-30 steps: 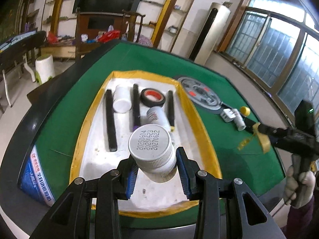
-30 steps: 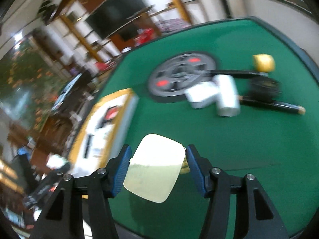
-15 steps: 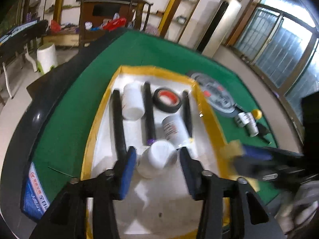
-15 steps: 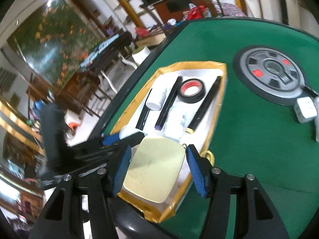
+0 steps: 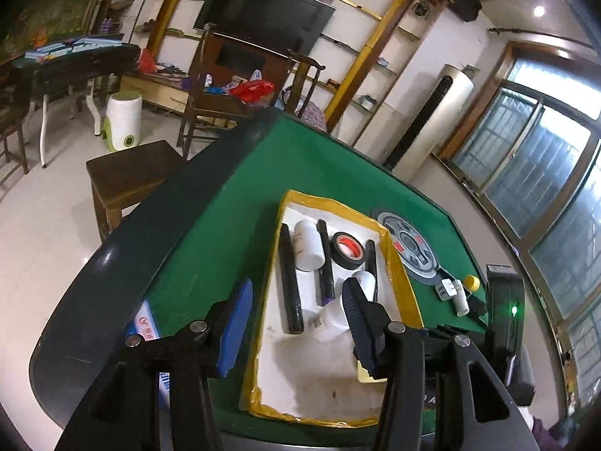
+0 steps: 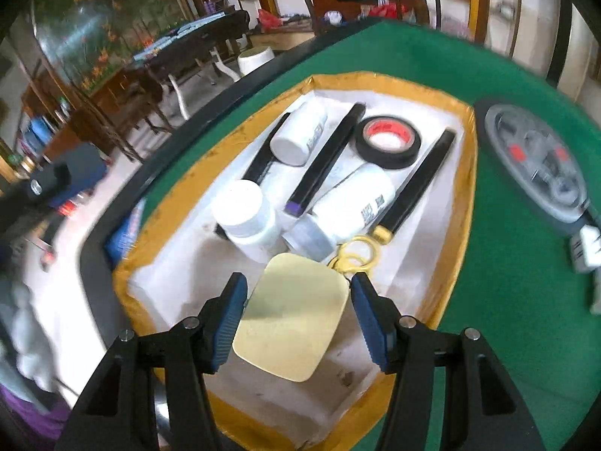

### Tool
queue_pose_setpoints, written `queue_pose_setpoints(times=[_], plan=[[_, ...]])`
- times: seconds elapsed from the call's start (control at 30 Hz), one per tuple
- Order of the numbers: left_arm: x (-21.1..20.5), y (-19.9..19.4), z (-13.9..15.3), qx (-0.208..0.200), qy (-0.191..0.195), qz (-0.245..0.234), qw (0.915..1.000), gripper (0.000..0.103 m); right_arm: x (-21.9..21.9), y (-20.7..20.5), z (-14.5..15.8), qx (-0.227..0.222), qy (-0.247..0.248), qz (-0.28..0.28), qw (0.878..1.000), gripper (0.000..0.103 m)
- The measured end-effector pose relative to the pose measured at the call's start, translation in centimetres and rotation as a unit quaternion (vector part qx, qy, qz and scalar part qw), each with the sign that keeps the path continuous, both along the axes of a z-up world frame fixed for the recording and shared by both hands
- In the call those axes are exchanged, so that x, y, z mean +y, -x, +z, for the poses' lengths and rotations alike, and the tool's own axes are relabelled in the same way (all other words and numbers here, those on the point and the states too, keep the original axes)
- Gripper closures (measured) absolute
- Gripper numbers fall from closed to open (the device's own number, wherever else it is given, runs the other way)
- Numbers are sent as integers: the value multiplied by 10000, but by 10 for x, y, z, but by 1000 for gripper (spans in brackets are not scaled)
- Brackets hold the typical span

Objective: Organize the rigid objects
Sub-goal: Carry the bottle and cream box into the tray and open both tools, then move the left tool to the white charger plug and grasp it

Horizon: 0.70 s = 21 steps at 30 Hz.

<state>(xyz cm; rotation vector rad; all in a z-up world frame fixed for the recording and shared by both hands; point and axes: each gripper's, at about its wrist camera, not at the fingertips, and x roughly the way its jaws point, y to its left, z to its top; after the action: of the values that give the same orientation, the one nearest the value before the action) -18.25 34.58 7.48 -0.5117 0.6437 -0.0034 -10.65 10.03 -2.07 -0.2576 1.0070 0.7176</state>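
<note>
- Green felt covers the table (image 5: pixel 233 203), where a white tray (image 6: pixel 180 282) edged in yellow tape sits beside a grey round disc (image 6: pixel 537 158) at the tray's three o'clock in the right wrist view.
- The right gripper (image 6: pixel 298 317) hangs over the tray's near end, its blue pads pressed against both sides of a pale yellow rounded tag (image 6: pixel 289 315); gold rings (image 6: pixel 355 253) at the tag's one o'clock touch the tray floor.
- The left gripper (image 5: pixel 295 325) stands off the tray's near left corner, its jaws having just been opening and now spread wide with nothing clamped between them.
- At twelve o'clock from the tag, a white bottle (image 6: pixel 246 218) stands upright on the tray floor, clear of both grippers.
- Beside it, at its three o'clock, a second white bottle (image 6: pixel 349 206) lies on its side, grey cap toward the camera.
- A third white bottle (image 6: pixel 300 133) lies at the tray's far end, between two of three long black sticks (image 6: pixel 325 165) running lengthwise.
- A roll of black tape (image 6: pixel 388 143) with a red core lies flat at the far right of the tray.
- On the felt past the disc, small white items (image 5: pixel 452 291) and a yellow cap (image 5: pixel 471 282) lie close together, too small to tell apart.
</note>
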Motion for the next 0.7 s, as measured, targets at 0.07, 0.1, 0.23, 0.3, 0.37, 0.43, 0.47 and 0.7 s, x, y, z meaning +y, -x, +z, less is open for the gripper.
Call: queue_pose_setpoints(times=[0.07, 0.1, 0.23, 0.3, 0.37, 0.43, 0.47, 0.7], plan=[[2, 2, -1, 5, 52, 83, 10000, 39, 1, 6, 2, -140, 38, 58, 9999, 41], [2, 2, 0, 6, 57, 116, 9999, 39, -2, 9, 4, -150, -64, 81, 9998, 40], [-6, 3, 5, -25, 54, 109, 9999, 34, -25, 11, 22, -235, -572, -33, 9981, 37], [-14, 5, 10, -82, 32, 45, 10000, 33, -46, 12, 32, -314, -849, -196, 9957, 32], [-24, 6, 16, -141, -17, -40, 9999, 32, -71, 12, 40, -395, -1082, -419, 9925, 29], [-36, 5, 21, -206, -49, -162, 9996, 30, -95, 13, 43, -457, -1230, -637, 9893, 29], [-45, 5, 25, -252, -83, -271, 9993, 30, -108, 13, 44, -479, -1279, -750, 9878, 29], [-112, 2, 40, -427, -406, -1052, 9927, 29, -205, -3, 27, -344, -1504, -1909, 9694, 28]])
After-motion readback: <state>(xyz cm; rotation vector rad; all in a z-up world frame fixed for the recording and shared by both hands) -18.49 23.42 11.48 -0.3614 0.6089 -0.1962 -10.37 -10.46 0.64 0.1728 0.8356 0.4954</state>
